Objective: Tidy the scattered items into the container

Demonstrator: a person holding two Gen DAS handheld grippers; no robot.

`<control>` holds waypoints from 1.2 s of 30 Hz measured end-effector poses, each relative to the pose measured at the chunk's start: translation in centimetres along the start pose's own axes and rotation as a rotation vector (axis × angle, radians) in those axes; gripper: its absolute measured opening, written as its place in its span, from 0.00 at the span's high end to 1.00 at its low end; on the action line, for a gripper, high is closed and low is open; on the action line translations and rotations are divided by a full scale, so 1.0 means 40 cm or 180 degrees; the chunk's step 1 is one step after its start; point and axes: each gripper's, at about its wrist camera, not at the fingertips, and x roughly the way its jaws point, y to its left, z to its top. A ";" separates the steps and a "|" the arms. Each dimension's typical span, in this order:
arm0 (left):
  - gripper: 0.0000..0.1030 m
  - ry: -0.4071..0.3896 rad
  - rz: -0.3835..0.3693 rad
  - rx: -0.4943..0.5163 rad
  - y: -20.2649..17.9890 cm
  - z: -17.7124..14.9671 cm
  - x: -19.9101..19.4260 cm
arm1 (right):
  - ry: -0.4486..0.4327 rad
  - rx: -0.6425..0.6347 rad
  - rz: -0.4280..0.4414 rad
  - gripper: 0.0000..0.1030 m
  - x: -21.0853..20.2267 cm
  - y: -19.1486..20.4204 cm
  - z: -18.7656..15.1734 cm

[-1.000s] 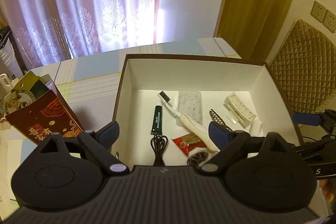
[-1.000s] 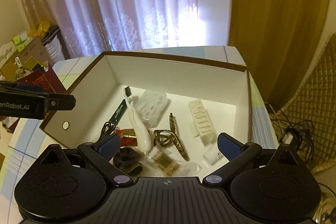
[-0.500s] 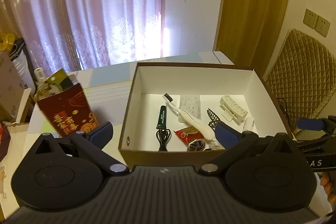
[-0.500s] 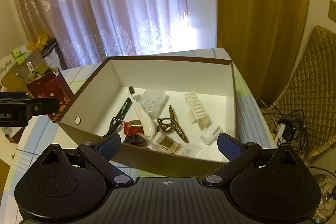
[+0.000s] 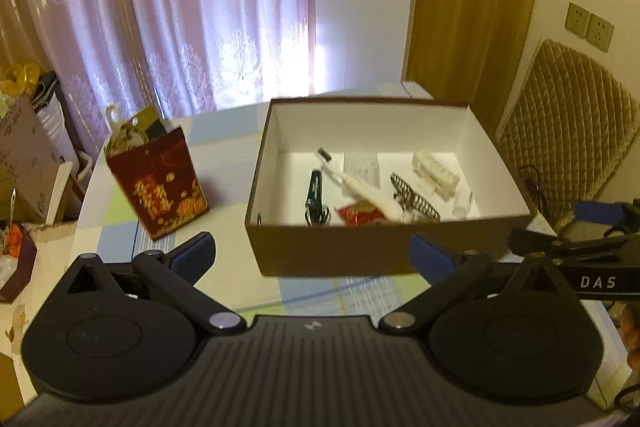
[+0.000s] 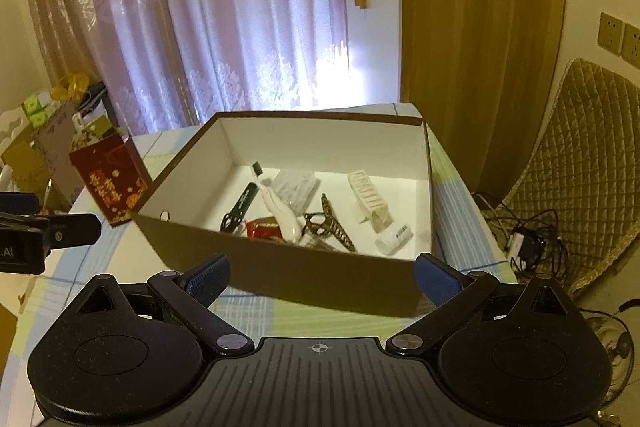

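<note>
A brown cardboard box (image 5: 336, 251) (image 6: 304, 279) with a white inside stands on the table. In it lie a white toothbrush (image 5: 356, 183) (image 6: 280, 207), a dark green tube (image 5: 314, 189) (image 6: 244, 201), a red packet (image 5: 360, 215), a patterned hair clip (image 5: 412, 197) (image 6: 332, 223), a white comb-like clip (image 5: 438, 173) (image 6: 370, 197), a clear packet (image 6: 296, 185) and a small white tube (image 6: 394, 239). My left gripper (image 5: 312, 253) is open, empty, in front of the box's near wall. My right gripper (image 6: 322, 277) is also open and empty, before the box.
A red gift bag (image 5: 160, 183) (image 6: 110, 187) stands left of the box on the checked tablecloth (image 5: 320, 291). A quilted chair (image 5: 560, 135) (image 6: 584, 163) is at the right, with cables (image 6: 528, 239) on the floor. Curtains (image 5: 180, 7) hang behind; cartons (image 5: 24, 163) crowd the far left.
Both grippers have pulled back and up from over the box; the box's near wall now shows in front of them. Both stay open and empty.
</note>
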 end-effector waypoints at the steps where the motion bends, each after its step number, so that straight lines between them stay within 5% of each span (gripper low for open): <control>1: 0.01 0.0023 -0.0003 -0.0013 0.000 -0.007 -0.004 | 0.0010 -0.0012 -0.0011 0.00 -0.005 0.005 -0.005; 36: 0.01 0.0200 -0.0084 0.0051 0.007 -0.130 -0.079 | 0.0039 0.0074 -0.0153 0.00 -0.106 0.083 -0.104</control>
